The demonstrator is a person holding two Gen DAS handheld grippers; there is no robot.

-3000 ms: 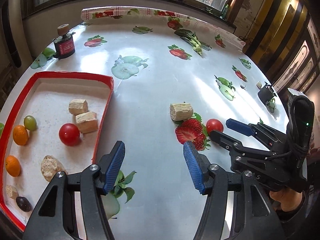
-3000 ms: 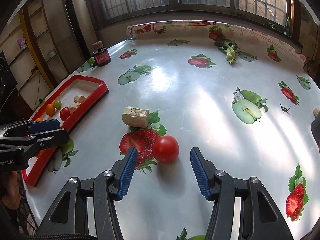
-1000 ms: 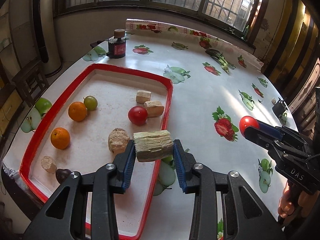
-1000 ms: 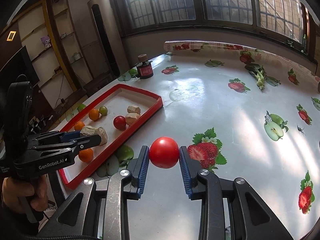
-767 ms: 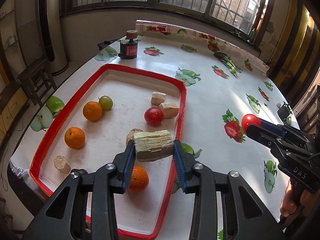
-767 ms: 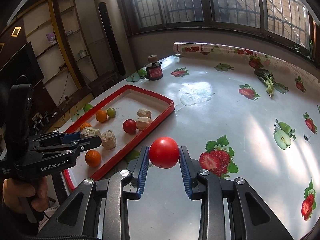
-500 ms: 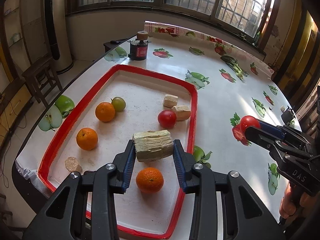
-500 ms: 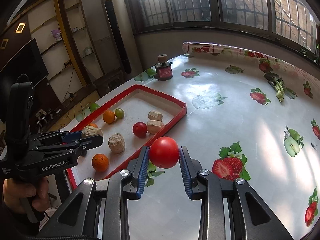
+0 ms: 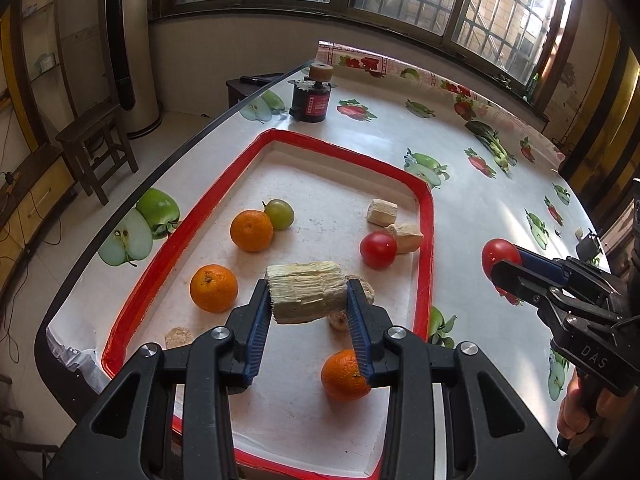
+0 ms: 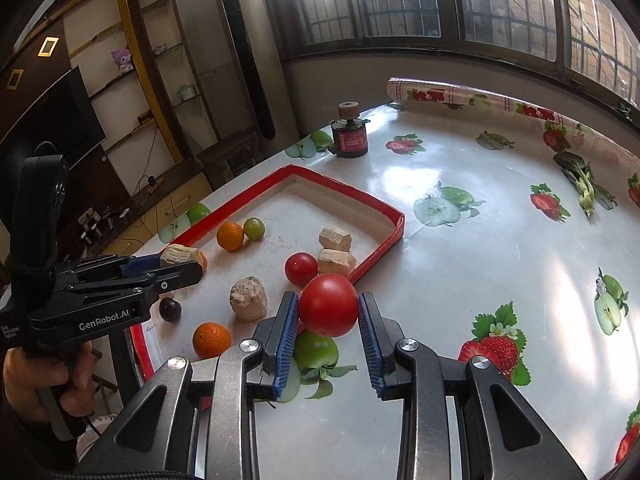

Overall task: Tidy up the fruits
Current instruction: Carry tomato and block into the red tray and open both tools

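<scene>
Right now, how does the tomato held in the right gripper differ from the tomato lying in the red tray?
The held tomato is clamped between the pads of the right gripper, off any surface; the tray tomato rests loose on the floor of the red tray. The held tomato hangs outside the tray's rim; the tray tomato sits inside, touching a pale chunk. Both are round, red and glossy.

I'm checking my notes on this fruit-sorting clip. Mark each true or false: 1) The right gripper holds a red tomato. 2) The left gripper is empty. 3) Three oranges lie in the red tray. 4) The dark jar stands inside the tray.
1) True: the right gripper is shut on the red tomato.
2) False: the left gripper clamps a pale fibrous chunk.
3) True: three oranges lie in the red tray.
4) False: the dark jar stands on the table beyond the tray.
</scene>
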